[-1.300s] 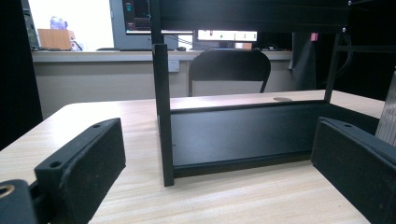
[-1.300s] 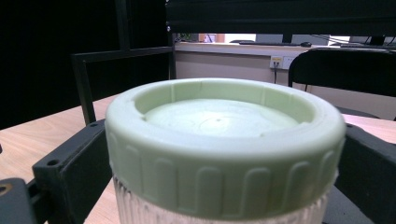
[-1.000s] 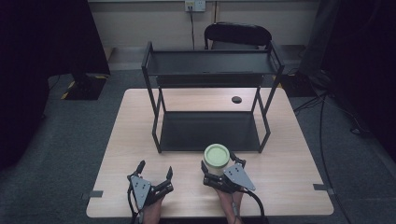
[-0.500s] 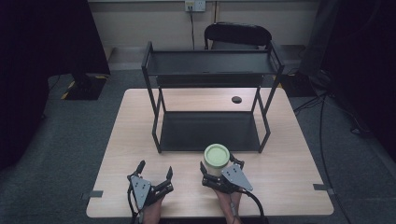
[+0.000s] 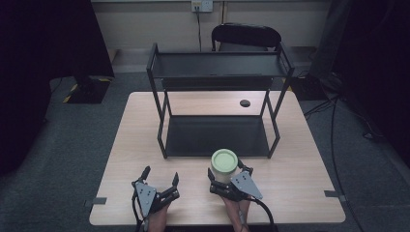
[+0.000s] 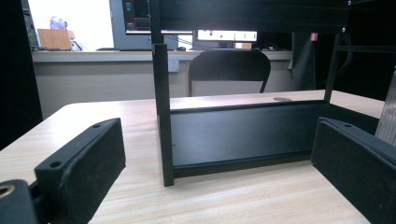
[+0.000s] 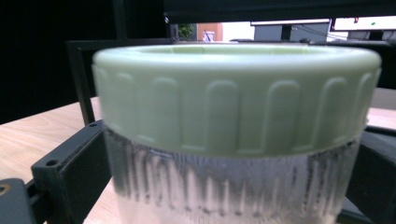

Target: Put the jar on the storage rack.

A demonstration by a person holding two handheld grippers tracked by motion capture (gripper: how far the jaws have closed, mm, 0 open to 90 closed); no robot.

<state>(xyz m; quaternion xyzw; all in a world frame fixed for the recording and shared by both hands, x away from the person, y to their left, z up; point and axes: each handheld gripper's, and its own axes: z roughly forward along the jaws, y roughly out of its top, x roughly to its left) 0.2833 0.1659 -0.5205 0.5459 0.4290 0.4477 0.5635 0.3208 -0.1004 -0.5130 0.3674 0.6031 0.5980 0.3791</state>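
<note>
Down at the near edge of the wooden table, the right gripper holds a jar upright between its jaws, just in front of a black two-level rack. From above, the jar's pale green lid covers most of its body, so little of the glass shows there. In the right gripper view the ribbed lid and the ridged clear wall below it block nearly everything behind; the jaws press against the jar on both sides, and its base is cut off by the frame. What the jar holds cannot be made out.

The left gripper sits beside it, jaws spread wide with nothing between them. In its own view the two black pads frame the rack's front post and low shelf, and a sliver of the jar's ridged wall is clipped at the right edge.

A small dark disc lies on the table behind the rack, too small to identify. A chair stands beyond the table, partly hidden by the rack's top shelf.
</note>
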